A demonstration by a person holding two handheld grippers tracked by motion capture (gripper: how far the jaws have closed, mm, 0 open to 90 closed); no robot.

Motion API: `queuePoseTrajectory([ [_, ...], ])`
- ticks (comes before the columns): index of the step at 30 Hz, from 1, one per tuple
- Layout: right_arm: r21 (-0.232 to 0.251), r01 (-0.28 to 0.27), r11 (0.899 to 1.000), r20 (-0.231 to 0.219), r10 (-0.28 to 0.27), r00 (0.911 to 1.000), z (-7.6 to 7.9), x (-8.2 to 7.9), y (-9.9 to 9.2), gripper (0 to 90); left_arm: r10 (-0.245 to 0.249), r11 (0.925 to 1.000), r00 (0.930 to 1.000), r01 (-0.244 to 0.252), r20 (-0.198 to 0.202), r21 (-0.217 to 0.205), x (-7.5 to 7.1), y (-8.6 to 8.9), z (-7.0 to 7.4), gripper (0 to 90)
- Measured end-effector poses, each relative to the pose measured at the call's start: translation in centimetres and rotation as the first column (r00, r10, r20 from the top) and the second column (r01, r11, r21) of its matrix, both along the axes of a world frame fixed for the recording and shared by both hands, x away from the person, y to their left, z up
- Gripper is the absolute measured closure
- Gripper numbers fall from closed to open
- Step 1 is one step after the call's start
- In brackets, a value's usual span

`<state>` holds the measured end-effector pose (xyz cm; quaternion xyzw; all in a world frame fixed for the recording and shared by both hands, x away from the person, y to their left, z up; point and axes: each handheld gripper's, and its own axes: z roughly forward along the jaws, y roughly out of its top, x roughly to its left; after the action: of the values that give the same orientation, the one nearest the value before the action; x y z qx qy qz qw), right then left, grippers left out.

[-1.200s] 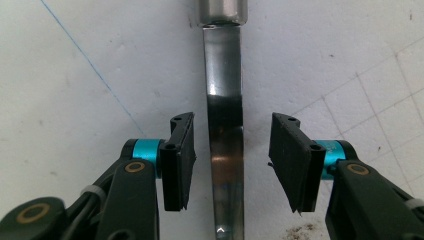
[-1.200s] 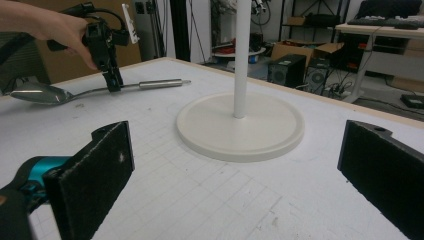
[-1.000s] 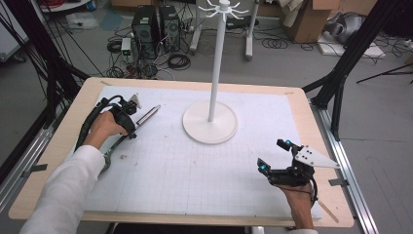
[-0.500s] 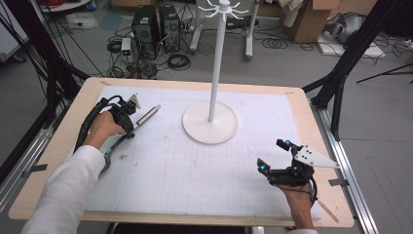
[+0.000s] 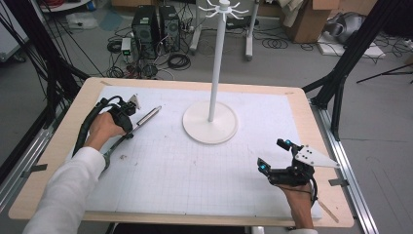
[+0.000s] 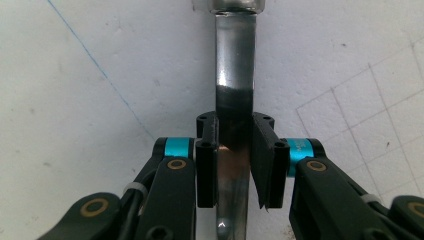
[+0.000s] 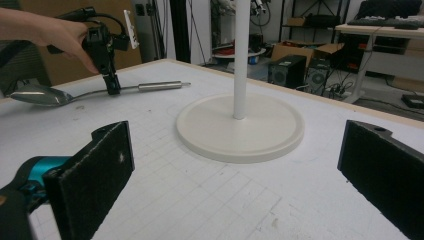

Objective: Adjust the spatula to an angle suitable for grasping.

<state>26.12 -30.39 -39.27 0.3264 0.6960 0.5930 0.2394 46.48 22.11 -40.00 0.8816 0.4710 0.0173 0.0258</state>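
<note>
A long metal spoon [image 5: 146,117] lies flat on the white grid mat at the left, its bowl [image 7: 37,95] toward the person. My left gripper [image 5: 127,130] points down on the spoon's handle [image 6: 234,100], and its pads [image 6: 206,165] press the handle from both sides. In the right gripper view that gripper [image 7: 112,86] stands on the handle, held by a hand. My right gripper [image 5: 272,154] hovers near the mat's front right, open with nothing between its pads [image 7: 95,170]. It faces a white stand [image 7: 240,125].
The white stand has a round base [image 5: 210,123] at the mat's centre, a tall pole and hooks at the top [image 5: 223,7]. The wooden table edge [image 5: 311,126] frames the mat. Computers, cables and boxes sit on the floor beyond.
</note>
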Motion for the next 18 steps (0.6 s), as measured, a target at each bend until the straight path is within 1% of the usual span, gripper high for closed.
queuePoseTrajectory([
  [3, -0.001, 0.001, 1.000, 0.000, -0.001, 1.0000, 0.0, 0.0, 0.0, 0.5, 0.000, 1.0000, 1.0000, 0.000, 0.004, 0.005, 0.0, 0.0, 0.0, 74.2],
  [8, -0.004, 0.001, 1.000, -0.002, -0.001, 1.0000, -0.1, 0.1, -0.1, 0.5, -0.008, 1.0000, 0.9998, 0.008, 0.018, 0.001, -0.1, 0.1, 0.2, 74.4],
  [13, -0.003, 0.000, 1.000, -0.005, 0.000, 1.0000, -0.1, 0.1, -0.1, 0.5, -0.016, 0.9998, 0.9987, 0.016, 0.049, -0.008, -0.3, 0.4, 0.8, 74.5],
  [18, -0.004, -0.001, 1.000, -0.001, 0.001, 1.0000, 0.0, 0.1, 0.0, 0.5, -0.007, 0.9995, 0.9960, 0.010, 0.089, -0.030, -0.7, 0.9, 1.8, 74.6],
])
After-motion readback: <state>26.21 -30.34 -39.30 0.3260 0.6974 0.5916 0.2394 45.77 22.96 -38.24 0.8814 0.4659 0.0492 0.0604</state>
